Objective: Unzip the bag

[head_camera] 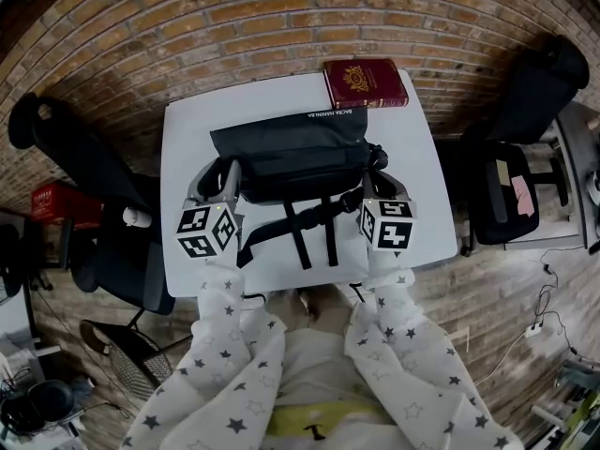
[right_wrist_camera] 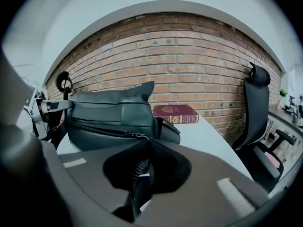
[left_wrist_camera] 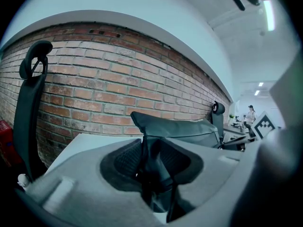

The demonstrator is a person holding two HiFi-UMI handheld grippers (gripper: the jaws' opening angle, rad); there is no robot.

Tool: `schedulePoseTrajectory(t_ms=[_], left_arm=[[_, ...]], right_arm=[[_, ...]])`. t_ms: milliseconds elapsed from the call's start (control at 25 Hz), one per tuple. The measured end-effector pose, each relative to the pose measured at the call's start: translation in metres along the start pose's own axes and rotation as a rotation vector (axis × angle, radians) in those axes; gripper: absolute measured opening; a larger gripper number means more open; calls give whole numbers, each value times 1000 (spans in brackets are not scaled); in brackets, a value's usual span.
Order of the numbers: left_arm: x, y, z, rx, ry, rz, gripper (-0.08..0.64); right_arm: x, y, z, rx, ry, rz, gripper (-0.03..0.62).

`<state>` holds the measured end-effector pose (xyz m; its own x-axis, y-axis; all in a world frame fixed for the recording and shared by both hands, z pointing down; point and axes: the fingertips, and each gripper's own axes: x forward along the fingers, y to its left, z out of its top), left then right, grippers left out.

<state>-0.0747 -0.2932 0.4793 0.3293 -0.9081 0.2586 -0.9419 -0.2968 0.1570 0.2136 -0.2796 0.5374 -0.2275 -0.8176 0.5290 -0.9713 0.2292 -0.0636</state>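
Observation:
A black bag [head_camera: 291,157] lies across the white table [head_camera: 187,139], with its straps [head_camera: 314,228] trailing toward me. My left gripper [head_camera: 217,178] is at the bag's left end. In the left gripper view that gripper [left_wrist_camera: 154,174] is shut on a fold of the bag's black fabric [left_wrist_camera: 180,129]. My right gripper [head_camera: 375,181] is at the bag's right end. In the right gripper view the zipper line runs along the bag [right_wrist_camera: 109,115] to the zipper pull [right_wrist_camera: 136,135], which leads into the nearly closed jaws of the right gripper [right_wrist_camera: 144,167].
A dark red book [head_camera: 366,82] lies at the table's back right corner, just behind the bag. A brick wall stands behind the table. Black office chairs stand to the left [head_camera: 84,157] and right [head_camera: 525,101] of the table.

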Motion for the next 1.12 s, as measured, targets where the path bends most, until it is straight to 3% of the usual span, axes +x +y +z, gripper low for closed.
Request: schedulePoseTrajectory(t_ms=[400,640,840,1120], left_arm=[[0,3,0,-11,-3,14,123],[-2,0,-1,-41,11,-12,131],[-22,0,2,-12,13,-29,122],[-40,-22,10,46,7,-84,0]], right_arm=[[-1,-10,-3,20,6,-7,18],[-4,-12,-4,49,7,65,29],[-22,-4,17,37,-104,158,136],[-40,17,56,6,-225,220,30]])
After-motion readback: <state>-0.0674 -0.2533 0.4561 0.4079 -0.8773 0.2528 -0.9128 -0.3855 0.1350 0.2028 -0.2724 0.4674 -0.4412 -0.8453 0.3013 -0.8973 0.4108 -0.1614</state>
